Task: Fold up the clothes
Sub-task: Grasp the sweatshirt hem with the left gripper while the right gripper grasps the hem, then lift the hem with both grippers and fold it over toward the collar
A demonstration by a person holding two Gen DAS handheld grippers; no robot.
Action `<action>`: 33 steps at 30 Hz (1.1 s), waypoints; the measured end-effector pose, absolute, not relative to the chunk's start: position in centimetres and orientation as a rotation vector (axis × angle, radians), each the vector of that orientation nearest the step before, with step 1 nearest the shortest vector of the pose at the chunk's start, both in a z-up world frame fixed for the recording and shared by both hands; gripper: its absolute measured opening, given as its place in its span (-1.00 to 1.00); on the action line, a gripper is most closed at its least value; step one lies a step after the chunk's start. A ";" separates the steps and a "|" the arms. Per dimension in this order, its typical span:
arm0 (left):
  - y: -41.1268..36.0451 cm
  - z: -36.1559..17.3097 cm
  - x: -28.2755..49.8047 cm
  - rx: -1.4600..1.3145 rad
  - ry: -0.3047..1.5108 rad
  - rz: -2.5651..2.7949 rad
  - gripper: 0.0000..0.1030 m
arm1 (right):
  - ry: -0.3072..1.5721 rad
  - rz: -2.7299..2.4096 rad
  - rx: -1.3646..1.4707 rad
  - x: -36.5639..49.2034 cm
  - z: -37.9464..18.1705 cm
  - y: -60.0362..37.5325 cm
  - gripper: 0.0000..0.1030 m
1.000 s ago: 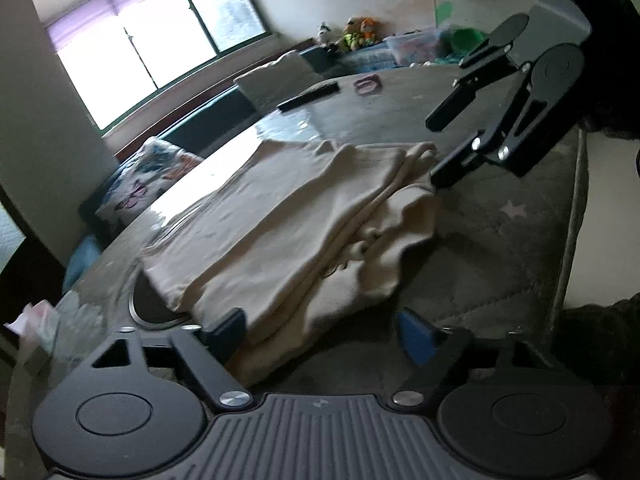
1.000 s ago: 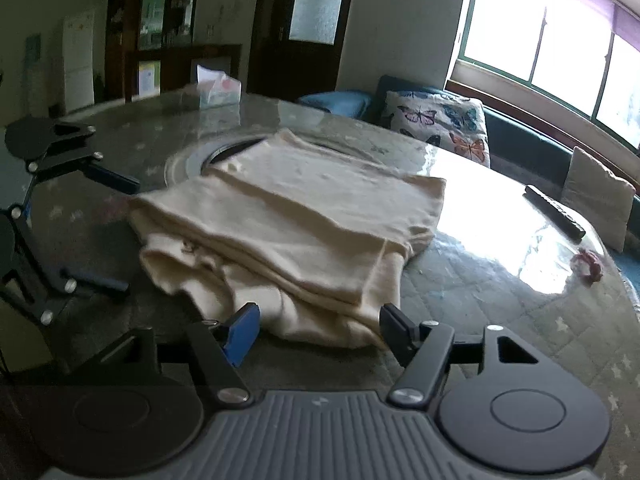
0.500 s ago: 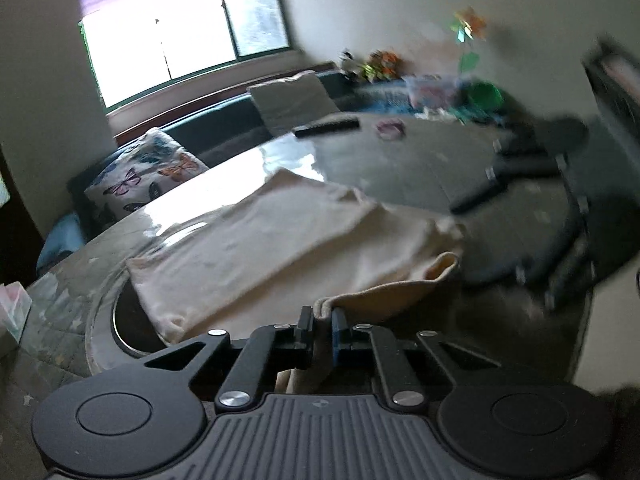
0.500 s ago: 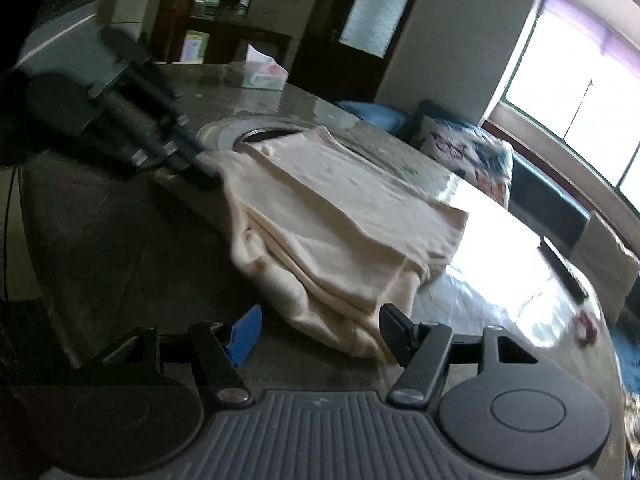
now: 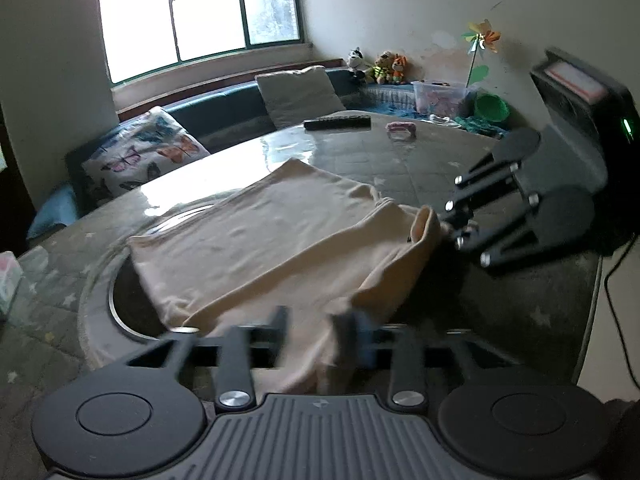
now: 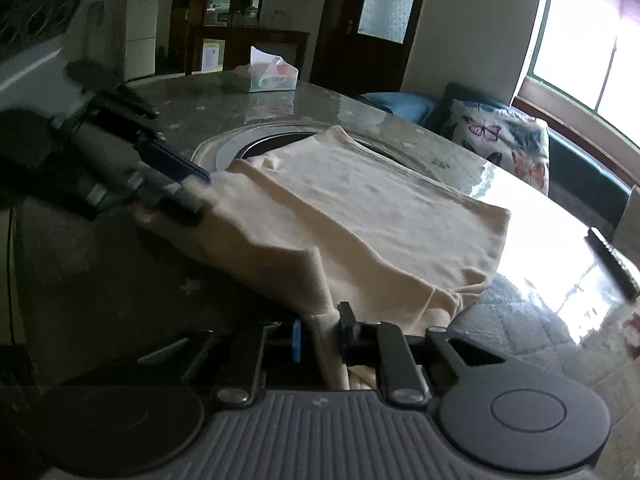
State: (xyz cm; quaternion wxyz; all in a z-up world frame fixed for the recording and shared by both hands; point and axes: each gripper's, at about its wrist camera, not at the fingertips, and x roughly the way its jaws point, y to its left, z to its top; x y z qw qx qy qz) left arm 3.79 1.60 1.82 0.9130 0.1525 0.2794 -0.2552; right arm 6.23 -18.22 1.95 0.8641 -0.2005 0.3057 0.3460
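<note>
A cream garment, partly folded, lies on the round glass-topped table. My left gripper has its fingers close on the garment's near edge, blurred by motion, with cloth between them. It also shows in the right wrist view at the garment's left corner. My right gripper is shut on the other near corner of the garment, lifting a fold. It shows in the left wrist view at the raised right corner.
A remote and a pink item lie at the table's far side. A tissue box stands on the table. A round recess is under the garment. A bench with cushions runs below the window.
My right gripper has shut on the garment's corner and lifted it. My left gripper, shut on the near edge half a second ago, now looks slightly wider and blurred.
</note>
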 end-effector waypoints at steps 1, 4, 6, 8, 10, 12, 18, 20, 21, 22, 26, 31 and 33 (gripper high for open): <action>1.7 1.8 3.5 0.322 0.570 -0.522 0.12 | 0.649 0.725 -0.404 6.4 2.1 -18.3 -0.73; 2.0 1.4 2.7 0.348 0.565 -0.521 0.30 | 0.661 0.719 -0.363 7.1 2.8 -18.3 -0.74; 2.0 1.0 2.3 0.384 0.555 -0.521 0.39 | 0.666 0.716 -0.346 7.5 3.1 -18.3 -0.74; 1.7 0.7 2.0 0.423 0.540 -0.527 0.41 | 0.673 0.711 -0.332 7.8 3.3 -18.3 -0.74; 1.3 0.2 1.8 0.471 0.522 -0.532 0.41 | 0.680 0.706 -0.318 8.1 3.6 -18.4 -0.75; 1.0 -0.3 1.8 0.509 0.518 -0.528 0.41 | 0.686 0.701 -0.306 8.3 3.8 -18.3 -0.75; 1.3 -1.3 3.1 0.529 0.537 -0.499 -0.38 | 0.682 0.680 -0.309 8.4 3.7 -18.2 -0.75; 1.9 -1.1 3.5 0.508 0.542 -0.490 -0.55 | 0.677 0.673 -0.314 8.2 3.6 -18.2 -0.76; 2.1 -0.9 3.6 0.497 0.544 -0.491 -0.70 | 0.675 0.670 -0.316 8.1 3.5 -18.2 -0.77; 2.3 -0.7 3.6 0.484 0.543 -0.492 -0.75 | 0.674 0.668 -0.316 7.9 3.4 -18.2 -0.78; 2.8 0.3 3.1 0.457 0.529 -0.491 -0.79 | 0.666 0.668 -0.303 7.1 3.4 -18.3 -0.81; 2.9 2.0 0.9 0.445 0.516 -0.516 -0.79 | 0.642 0.674 -0.286 5.4 4.4 -18.9 -0.82; 3.0 2.7 -0.5 0.442 0.511 -0.528 -0.79 | 0.629 0.687 -0.280 4.0 5.0 -19.4 -0.82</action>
